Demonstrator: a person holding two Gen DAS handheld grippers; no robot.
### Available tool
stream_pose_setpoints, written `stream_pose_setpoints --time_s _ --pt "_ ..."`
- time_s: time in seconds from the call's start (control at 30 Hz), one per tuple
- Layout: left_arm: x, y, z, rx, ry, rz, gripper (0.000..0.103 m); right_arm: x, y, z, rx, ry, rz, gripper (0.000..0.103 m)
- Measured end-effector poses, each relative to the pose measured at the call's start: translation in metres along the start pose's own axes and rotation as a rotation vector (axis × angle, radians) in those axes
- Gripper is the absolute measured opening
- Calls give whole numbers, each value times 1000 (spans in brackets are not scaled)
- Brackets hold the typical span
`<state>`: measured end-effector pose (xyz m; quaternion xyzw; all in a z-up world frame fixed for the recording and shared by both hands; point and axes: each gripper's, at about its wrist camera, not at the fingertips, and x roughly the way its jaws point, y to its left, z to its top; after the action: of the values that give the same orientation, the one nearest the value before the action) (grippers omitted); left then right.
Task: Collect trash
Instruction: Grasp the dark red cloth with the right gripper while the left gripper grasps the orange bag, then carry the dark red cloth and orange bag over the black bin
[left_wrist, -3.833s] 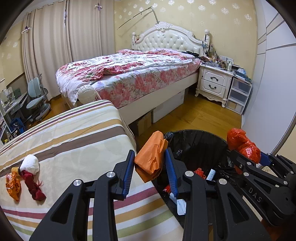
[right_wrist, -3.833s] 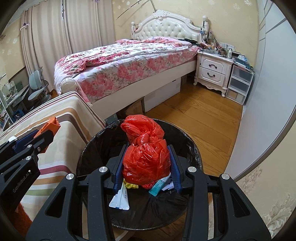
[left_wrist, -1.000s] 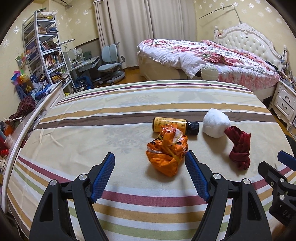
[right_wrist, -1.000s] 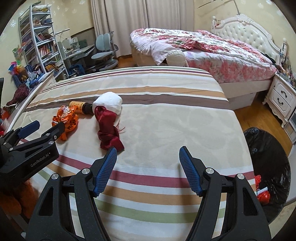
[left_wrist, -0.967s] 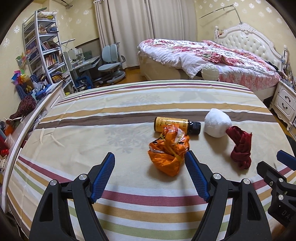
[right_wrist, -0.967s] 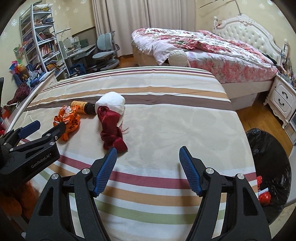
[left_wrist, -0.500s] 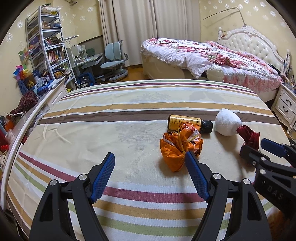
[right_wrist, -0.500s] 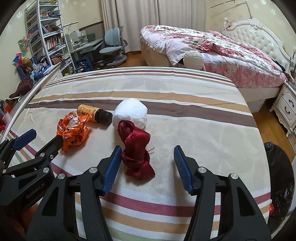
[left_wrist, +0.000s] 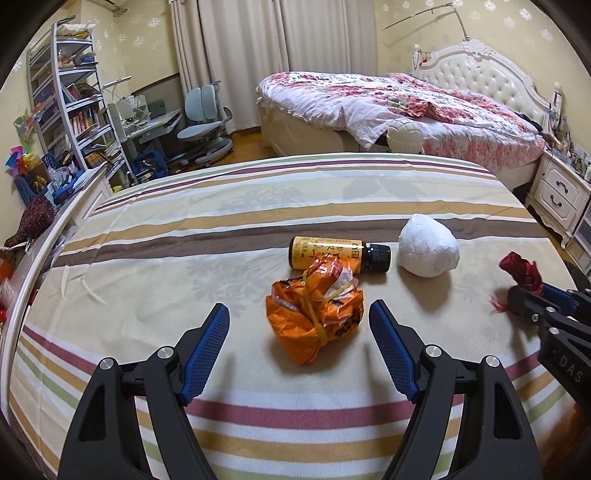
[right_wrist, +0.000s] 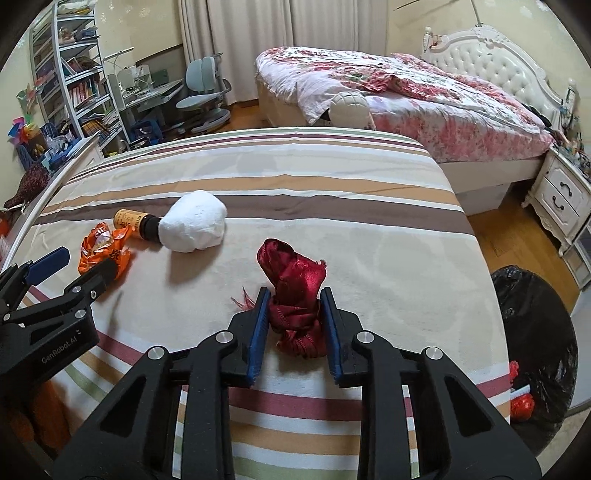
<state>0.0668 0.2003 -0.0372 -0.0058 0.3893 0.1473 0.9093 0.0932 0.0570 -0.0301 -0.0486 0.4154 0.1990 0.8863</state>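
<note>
A crumpled orange wrapper (left_wrist: 316, 309) lies on the striped bed cover (left_wrist: 221, 229), just ahead of my open left gripper (left_wrist: 299, 325), between its fingers. Behind it lie a yellow-labelled dark bottle (left_wrist: 338, 253) and a white wad (left_wrist: 428, 245). My right gripper (right_wrist: 294, 306) is shut on a dark red cloth bundle (right_wrist: 293, 291) that rests on the cover; the bundle also shows in the left wrist view (left_wrist: 521, 271). The wrapper (right_wrist: 105, 251), bottle (right_wrist: 135, 221) and wad (right_wrist: 195, 221) lie left of it.
A black-lined trash bin (right_wrist: 532, 354) with red trash inside stands on the wooden floor at the bed's right corner. A floral bed (left_wrist: 406, 107), a nightstand (left_wrist: 557, 195), a desk with chair (left_wrist: 201, 122) and bookshelves (left_wrist: 70, 107) stand beyond.
My right gripper moved forward over the red cloth and closed on it. My left gripper came closer to the orange wrapper and stayed open.
</note>
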Motion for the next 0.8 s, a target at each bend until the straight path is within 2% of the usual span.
stream_pose_setpoints --time_s 0.13,0.2,0.5,0.8 --pt "4 0 1 5 17 -10 75 0 -8 -1 14 2 3 27" --pt "5 -1 0 11 24 -24 55 1 -9 0 13 2 5 27" --pt "-3 -2 -3 19 6 -39 53 -1 -10 0 15 -5 5 27" --pt "-26 -15 -12 3 -23 -75 53 -24 -18 -6 27 -41 9 27"
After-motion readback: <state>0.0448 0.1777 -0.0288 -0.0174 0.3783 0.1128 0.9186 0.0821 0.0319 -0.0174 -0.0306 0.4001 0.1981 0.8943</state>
